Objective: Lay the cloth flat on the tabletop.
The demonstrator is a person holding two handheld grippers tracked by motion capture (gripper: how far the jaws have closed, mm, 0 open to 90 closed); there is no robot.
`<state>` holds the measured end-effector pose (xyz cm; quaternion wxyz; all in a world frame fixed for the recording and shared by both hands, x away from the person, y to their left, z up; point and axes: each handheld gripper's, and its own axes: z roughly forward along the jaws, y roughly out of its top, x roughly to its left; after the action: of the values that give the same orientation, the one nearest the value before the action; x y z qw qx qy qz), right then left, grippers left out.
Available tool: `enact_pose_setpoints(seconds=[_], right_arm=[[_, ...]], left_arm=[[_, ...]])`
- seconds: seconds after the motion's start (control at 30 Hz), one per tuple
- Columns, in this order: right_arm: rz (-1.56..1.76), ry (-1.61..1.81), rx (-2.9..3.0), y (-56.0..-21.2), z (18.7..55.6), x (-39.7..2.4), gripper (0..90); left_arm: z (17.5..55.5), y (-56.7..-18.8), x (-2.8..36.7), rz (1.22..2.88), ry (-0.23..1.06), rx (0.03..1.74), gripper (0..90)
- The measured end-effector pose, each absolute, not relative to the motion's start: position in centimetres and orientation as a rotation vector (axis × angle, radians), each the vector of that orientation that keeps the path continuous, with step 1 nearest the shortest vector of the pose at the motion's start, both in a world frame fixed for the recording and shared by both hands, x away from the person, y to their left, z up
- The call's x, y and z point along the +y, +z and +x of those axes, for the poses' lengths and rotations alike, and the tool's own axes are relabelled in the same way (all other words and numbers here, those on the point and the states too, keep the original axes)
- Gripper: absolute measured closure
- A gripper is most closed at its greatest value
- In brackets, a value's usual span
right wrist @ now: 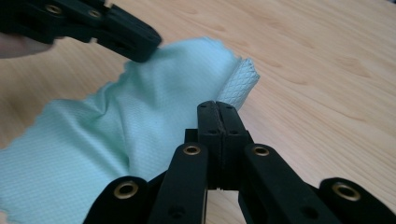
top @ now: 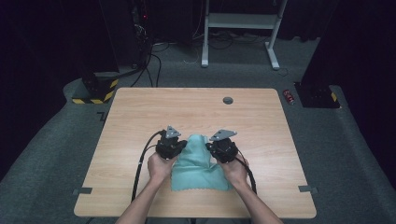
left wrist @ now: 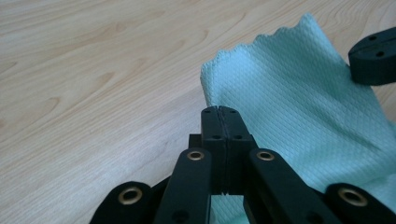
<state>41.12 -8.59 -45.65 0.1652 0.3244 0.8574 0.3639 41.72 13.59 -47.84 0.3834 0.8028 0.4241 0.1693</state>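
The green cloth (top: 198, 165) is being pinched at its two far corners by two claws. In the left gripper view, the left gripper (left wrist: 219, 111) is being held tight shut, with one corner of the cloth (left wrist: 299, 107) caught at its tips. In the right gripper view, the right gripper (right wrist: 217, 106) is being held tight shut too, and the folded edge of the cloth (right wrist: 154, 112) is caught at its tips. Seen from the high view, the left gripper (top: 172, 144) is being held by the left hand (top: 160, 167) at the cloth's left side. The right gripper (top: 223, 148) is being held by the right hand (top: 236, 170) at the cloth's right side. Both forearms are being reached in from the near edge, side by side. The cloth is being kept on the wooden table (top: 140, 116), near the person's edge, in the middle. Its near end is lying flat, with a wavy edge.
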Motion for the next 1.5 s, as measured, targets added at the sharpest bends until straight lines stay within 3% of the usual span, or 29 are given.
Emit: enact_pose_setpoints(seconds=[0.17, 0.5, 0.57, 0.67, 1.0, 1.2, 1.33, 1.5], right_arm=[[0.87, 1.058, 2.484, -46.2, 40.6, -6.7, 90.0], [0.669, 1.062, 2.683, -49.1, 38.8, -2.9, 89.1], [0.657, 1.057, 2.739, -49.7, 38.7, -2.6, 81.5], [0.662, 1.093, 2.744, -49.7, 38.5, -3.0, 74.0], [0.939, 1.178, 2.559, -47.6, 41.0, -7.9, 67.2], [1.027, 1.161, 2.575, -48.8, 42.1, -7.1, 62.6], [1.044, 1.171, 2.607, -49.4, 42.7, -6.2, 67.5], [0.997, 1.135, 2.646, -49.8, 42.7, -5.4, 88.5]], left_arm=[[41.1, -48.2, 14.0, 2.09, 0.455, 1.077, 89.6], [40.7, -50.8, 15.4, 2.13, 0.371, 1.165, 88.5], [40.5, -51.1, 15.6, 2.126, 0.366, 1.17, 88.4], [40.4, -51.1, 15.7, 2.132, 0.373, 1.162, 88.4], [40.2, -51.5, 15.8, 2.1, 0.391, 1.159, 88.5], [40.2, -51.5, 15.8, 2.098, 0.389, 1.156, 88.5], [40.2, -51.5, 15.8, 2.1, 0.39, 1.154, 88.5], [40.2, -51.5, 15.8, 2.1, 0.388, 1.153, 88.5]])
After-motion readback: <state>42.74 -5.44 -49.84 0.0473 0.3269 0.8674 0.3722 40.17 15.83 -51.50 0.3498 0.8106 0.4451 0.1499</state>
